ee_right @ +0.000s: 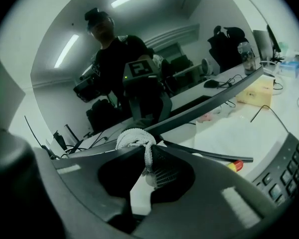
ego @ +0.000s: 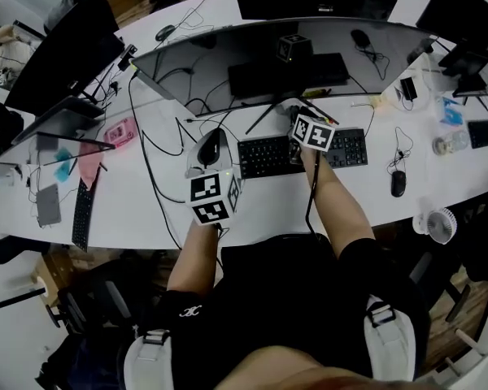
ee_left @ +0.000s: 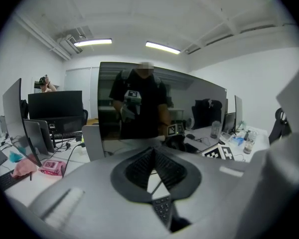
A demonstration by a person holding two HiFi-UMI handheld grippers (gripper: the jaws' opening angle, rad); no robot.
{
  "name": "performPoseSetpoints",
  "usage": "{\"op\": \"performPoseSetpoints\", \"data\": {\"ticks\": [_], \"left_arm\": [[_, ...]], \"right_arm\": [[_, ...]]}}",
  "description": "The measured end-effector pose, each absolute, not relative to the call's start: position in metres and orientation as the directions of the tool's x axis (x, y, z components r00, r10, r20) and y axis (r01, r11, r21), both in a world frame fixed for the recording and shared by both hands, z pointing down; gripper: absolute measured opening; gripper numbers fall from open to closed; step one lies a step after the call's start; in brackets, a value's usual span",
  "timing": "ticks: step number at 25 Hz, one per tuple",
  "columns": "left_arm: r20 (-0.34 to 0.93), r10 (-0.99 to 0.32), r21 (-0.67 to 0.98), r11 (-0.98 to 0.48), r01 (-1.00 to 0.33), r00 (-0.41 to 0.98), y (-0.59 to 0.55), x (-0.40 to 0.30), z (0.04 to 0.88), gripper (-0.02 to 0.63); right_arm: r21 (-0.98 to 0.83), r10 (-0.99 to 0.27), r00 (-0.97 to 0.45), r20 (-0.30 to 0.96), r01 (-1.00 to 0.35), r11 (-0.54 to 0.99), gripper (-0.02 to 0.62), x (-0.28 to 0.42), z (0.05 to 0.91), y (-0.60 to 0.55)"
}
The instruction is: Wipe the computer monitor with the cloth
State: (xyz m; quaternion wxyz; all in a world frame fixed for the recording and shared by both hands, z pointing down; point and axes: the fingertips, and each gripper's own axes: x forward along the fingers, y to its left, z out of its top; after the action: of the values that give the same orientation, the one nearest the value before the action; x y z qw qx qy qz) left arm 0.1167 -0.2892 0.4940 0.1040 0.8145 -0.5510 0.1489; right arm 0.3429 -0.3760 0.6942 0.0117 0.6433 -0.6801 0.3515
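A wide curved dark monitor (ego: 252, 59) stands across the white desk (ego: 146, 210). My right gripper (ego: 298, 117) is at the monitor's lower edge near its stand, shut on a white knitted cloth (ee_right: 135, 139) that bunches out above the jaw tips. In the right gripper view the monitor (ee_right: 154, 78) fills the background close ahead and reflects the person. My left gripper (ego: 209, 146) hovers over the desk left of the keyboard, short of the screen, jaws shut at the tip (ee_left: 153, 152) with nothing between them. Ahead of it the monitor (ee_left: 159, 103) faces it.
A black keyboard (ego: 270, 156) lies under the monitor's front, a black mouse (ego: 398, 183) to its right, a small white fan (ego: 439, 224) at the desk edge. Cables trail across the desk. A pink item (ego: 120, 132) and a second keyboard (ego: 82, 213) lie at the left.
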Motion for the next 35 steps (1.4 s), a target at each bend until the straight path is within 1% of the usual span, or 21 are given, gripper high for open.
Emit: {"op": "performPoseSetpoints", "data": {"ticks": [10,20,27,35], "left_arm": [[0.362,-0.861,-0.028,-0.393,-0.919,0.357,-0.283,0.183,0.49,0.051],[0.384,-0.826,-0.041,-0.462,-0.886,0.413,-0.289,0.235,0.499,0.051],[0.383,-0.811,-0.059,-0.499,-0.865,0.441,-0.292,0.257,0.499,0.051],[0.383,-0.81,-0.07,-0.505,-0.86,0.444,-0.295,0.263,0.498,0.051]], "right_arm": [[-0.448,-0.872,-0.128,0.472,-0.887,-0.112,0.034,0.435,0.689,-0.366],[-0.463,-0.891,0.0,0.454,-0.854,-0.236,0.034,0.53,0.689,-0.354],[-0.456,-0.894,0.067,0.443,-0.842,-0.289,0.034,0.584,0.685,-0.349],[-0.428,-0.892,0.125,0.435,-0.842,-0.328,0.034,0.632,0.682,-0.342]]}}
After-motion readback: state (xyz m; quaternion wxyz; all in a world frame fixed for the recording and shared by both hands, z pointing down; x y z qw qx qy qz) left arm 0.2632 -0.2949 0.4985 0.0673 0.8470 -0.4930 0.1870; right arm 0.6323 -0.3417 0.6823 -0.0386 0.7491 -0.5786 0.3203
